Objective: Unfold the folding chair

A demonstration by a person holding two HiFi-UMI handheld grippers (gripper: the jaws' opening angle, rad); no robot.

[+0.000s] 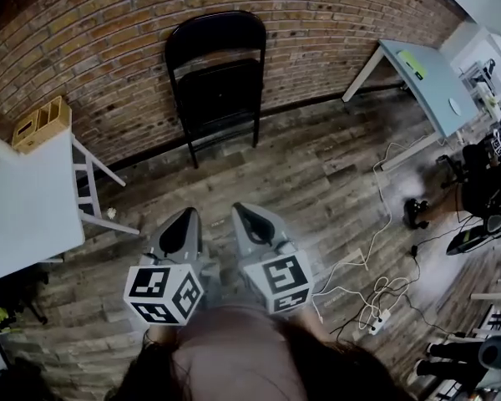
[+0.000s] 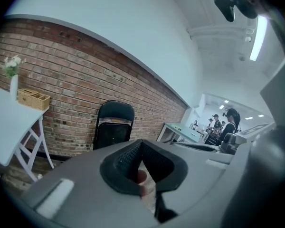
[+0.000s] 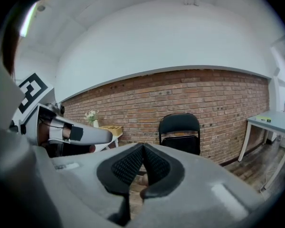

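Observation:
A black folding chair (image 1: 217, 82) leans folded against the brick wall, upright, its seat flat against the backrest. The left gripper view shows the chair (image 2: 114, 125) ahead, and the right gripper view has the chair (image 3: 180, 133) just right of centre. My left gripper (image 1: 186, 215) and right gripper (image 1: 244, 210) are held side by side in front of me, well short of the chair, both pointing toward it. Both are shut with nothing between the jaws.
A white folding table (image 1: 25, 203) with a wooden box (image 1: 42, 124) stands at the left. A grey desk (image 1: 430, 78) is at the far right. Cables and a power strip (image 1: 376, 295) lie on the wood floor at the right. Several people stand in the distance (image 2: 228, 122).

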